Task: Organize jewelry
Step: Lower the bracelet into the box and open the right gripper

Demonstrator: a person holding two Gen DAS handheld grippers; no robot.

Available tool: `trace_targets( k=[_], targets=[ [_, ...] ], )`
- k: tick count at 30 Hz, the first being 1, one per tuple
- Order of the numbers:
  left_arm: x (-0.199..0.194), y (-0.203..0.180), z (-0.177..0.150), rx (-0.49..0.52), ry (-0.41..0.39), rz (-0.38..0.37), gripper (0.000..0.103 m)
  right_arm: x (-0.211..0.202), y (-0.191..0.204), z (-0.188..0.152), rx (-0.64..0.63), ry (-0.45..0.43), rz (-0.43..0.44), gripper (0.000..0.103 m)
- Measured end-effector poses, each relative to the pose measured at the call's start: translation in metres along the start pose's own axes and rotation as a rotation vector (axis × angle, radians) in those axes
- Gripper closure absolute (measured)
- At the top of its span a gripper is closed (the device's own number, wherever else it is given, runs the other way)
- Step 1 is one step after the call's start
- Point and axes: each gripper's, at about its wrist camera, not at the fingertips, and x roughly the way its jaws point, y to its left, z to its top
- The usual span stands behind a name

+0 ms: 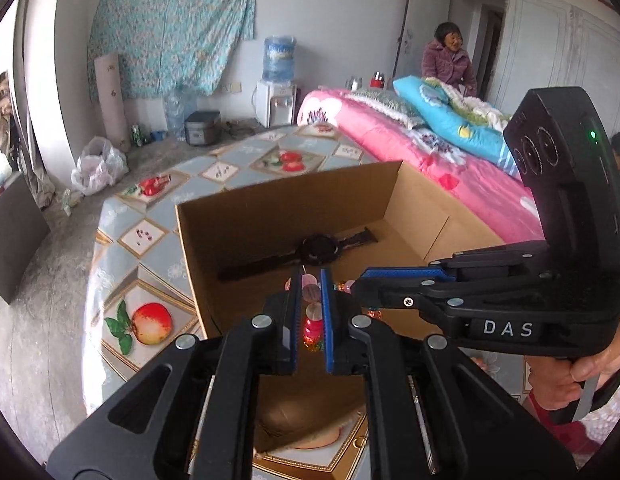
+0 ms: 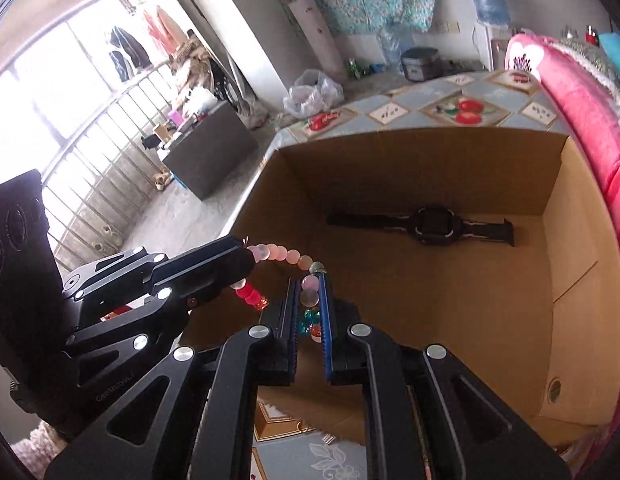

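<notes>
The bead bracelet [image 2: 285, 258] runs partly hidden between gripper fingers [image 2: 328, 320]. The cardboard box's [image 2: 550, 400] near wall is hidden behind them.

Grey concrete floor [image 1: 37, 312], pink-quilted bed [image 1: 450, 160], bright barred window [image 2: 69, 92]

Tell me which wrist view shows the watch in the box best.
The right wrist view: the watch lies flat on the floor of the cardboard box, both straps and the dark face unobstructed. In the left wrist view the watch is dimmer, and the near end of its strap runs close behind the left gripper.
</notes>
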Motion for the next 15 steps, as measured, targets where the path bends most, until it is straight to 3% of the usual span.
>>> trace_targets(
  k=[3, 5, 15],
  targets=[
    [0.025, 0.014, 0.001, -0.013, 0.088, 0.029, 0.095, 0.030, -0.009, 0.010, 0.029, 0.088, -0.012, 0.093],
    [0.028, 0.017, 0.001, -0.002, 0.081, 0.035, 0.094, 0.037, -0.012, 0.016, 0.030, 0.093, -0.028, 0.093],
    [-0.001, 0.020, 0.001, -0.026, -0.024, 0.063, 0.094, -0.003, -0.017, 0.008, 0.016, -0.039, 0.026, 0.092]
  ],
)
